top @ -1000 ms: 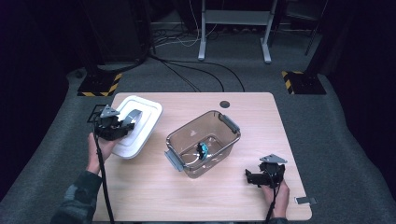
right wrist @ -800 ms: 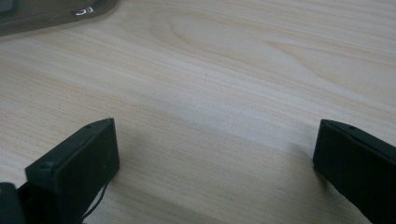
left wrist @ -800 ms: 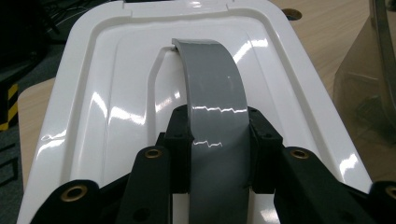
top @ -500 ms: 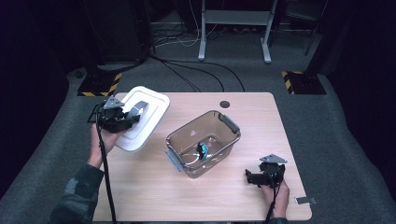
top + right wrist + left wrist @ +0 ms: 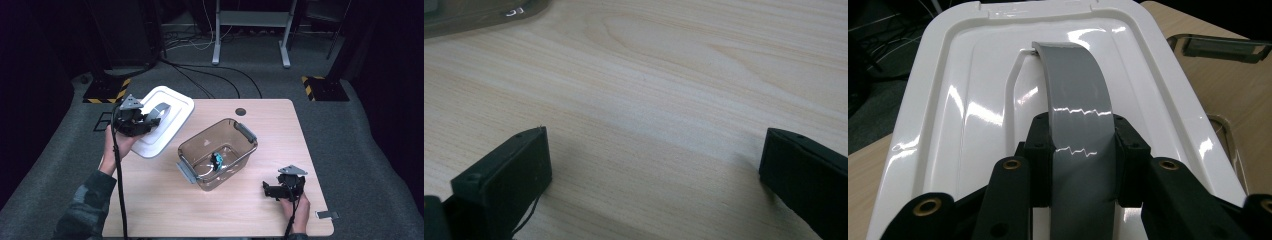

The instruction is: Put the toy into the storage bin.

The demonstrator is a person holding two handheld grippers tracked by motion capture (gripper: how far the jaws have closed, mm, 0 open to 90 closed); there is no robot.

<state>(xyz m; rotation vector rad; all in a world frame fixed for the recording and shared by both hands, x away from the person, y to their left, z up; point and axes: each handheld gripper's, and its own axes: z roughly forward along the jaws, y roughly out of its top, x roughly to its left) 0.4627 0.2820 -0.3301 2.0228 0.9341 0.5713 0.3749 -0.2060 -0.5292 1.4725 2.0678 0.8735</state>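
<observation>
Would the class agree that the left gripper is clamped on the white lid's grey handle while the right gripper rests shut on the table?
Not quite. The right gripper is open: the right gripper view shows its jaws wide apart over bare table. The left gripper does clamp the lid's grey handle.

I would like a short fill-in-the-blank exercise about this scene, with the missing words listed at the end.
1. The left gripper is shut on the grey ____ of the white lid.
2. The clear bin stands on the table with no ____ on it.
3. The fingers of the right gripper stand ____ over bare wood.

Missing words: handle; lid; open
</observation>
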